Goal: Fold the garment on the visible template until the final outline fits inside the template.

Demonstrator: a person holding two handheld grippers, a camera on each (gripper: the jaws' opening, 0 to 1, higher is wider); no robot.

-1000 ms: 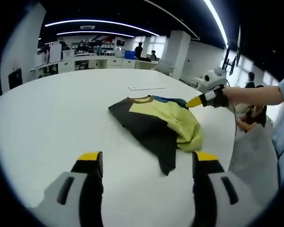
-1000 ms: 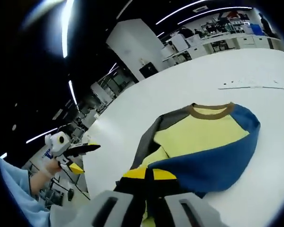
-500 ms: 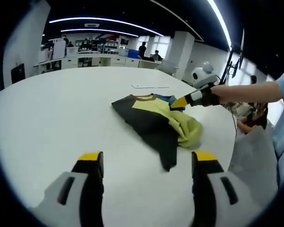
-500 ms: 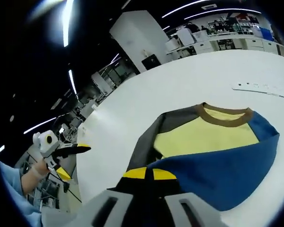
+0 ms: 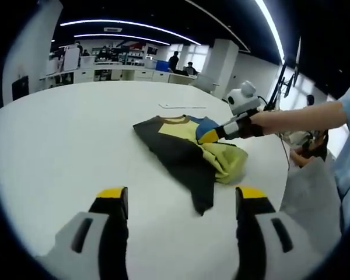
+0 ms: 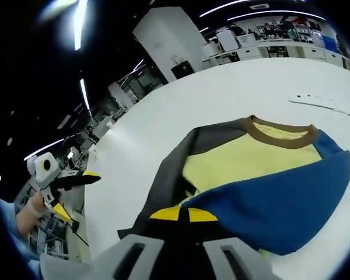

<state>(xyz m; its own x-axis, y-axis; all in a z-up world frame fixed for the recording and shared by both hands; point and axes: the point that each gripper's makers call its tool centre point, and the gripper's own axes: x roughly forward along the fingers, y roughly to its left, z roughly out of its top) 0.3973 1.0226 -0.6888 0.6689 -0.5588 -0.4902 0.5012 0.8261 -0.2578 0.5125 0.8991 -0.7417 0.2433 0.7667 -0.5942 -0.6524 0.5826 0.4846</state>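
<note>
A shirt (image 5: 186,150) with a yellow front, brown collar, dark grey sleeve and blue sleeve lies crumpled on the white table (image 5: 70,134). My left gripper (image 5: 181,195) hangs open well short of it, with nothing between its yellow tips. My right gripper (image 5: 212,135) reaches in from the right over the shirt, shut on the blue sleeve (image 5: 205,124). In the right gripper view, my right gripper (image 6: 178,214) pinches the blue sleeve (image 6: 280,198), folded over the yellow front (image 6: 245,163). The grey sleeve (image 6: 178,172) lies to the left. My left gripper (image 6: 70,179) shows far left, held by a hand.
A thin white strip (image 5: 181,106) lies flat on the table beyond the shirt, also seen as the strip (image 6: 326,104) in the right gripper view. The table's rounded edge (image 5: 280,175) runs close on the right. A person's forearm (image 5: 303,119) crosses there. Desks and people stand far behind.
My right gripper has carried the blue sleeve inward across the yellow front, towards the shirt's middle. My left gripper stays open in much the same place.
</note>
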